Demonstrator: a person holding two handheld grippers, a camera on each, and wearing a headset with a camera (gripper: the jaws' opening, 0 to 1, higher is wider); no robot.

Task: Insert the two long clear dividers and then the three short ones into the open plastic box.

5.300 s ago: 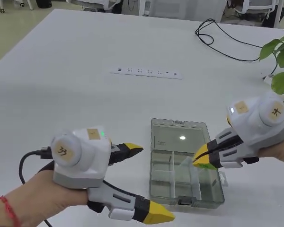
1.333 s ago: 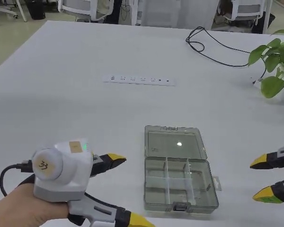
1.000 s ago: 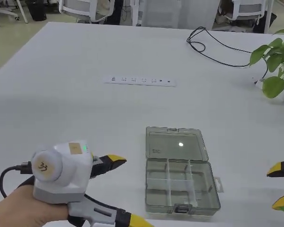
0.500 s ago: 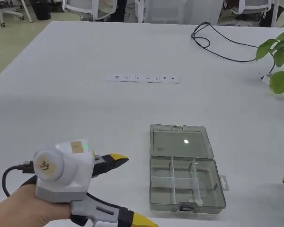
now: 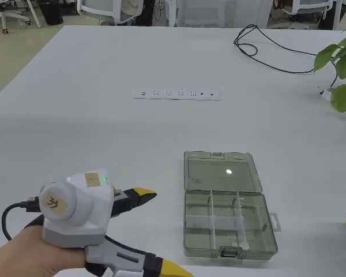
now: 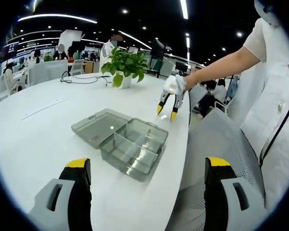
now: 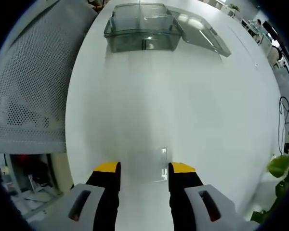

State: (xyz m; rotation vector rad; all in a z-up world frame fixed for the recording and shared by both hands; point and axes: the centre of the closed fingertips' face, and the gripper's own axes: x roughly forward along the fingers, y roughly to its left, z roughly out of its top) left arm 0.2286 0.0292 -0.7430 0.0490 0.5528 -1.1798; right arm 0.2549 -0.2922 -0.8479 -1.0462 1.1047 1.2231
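A: White counter (image 5: 92, 115), wide, with a power strip (image 5: 176, 94) on its far part and office chairs behind it. How do the grippers stand?

B: The left hand-held gripper (image 5: 157, 231) hovers at the near left, with its jaws wide apart and nothing in them. The right hand-held gripper (image 7: 143, 169) is low over the counter at the near right, well apart from the box. Its jaws are also apart and empty. Just beyond its tips a small clear piece (image 7: 163, 163) lies flat on the counter.

A: And the open plastic box (image 5: 203, 249)?

B: It rests between the two grippers, with its lid (image 5: 222, 173) folded back to the far side. Two long dividers (image 5: 211, 205) stand inside, running near to far, and short dividers (image 5: 224, 220) cross them in a row.

A: So how much is done?

B: I judge that the long ones are finished and most of the short ones are placed. The piece on the counter is probably a short divider, so one insertion may be left.

A: What is unclear?

B: The plastic is transparent, so I cannot count the short ones with certainty. I also cannot see if each sits fully in its slots. In the head view the right gripper is cut by the edge, and one yellow tip is seen.
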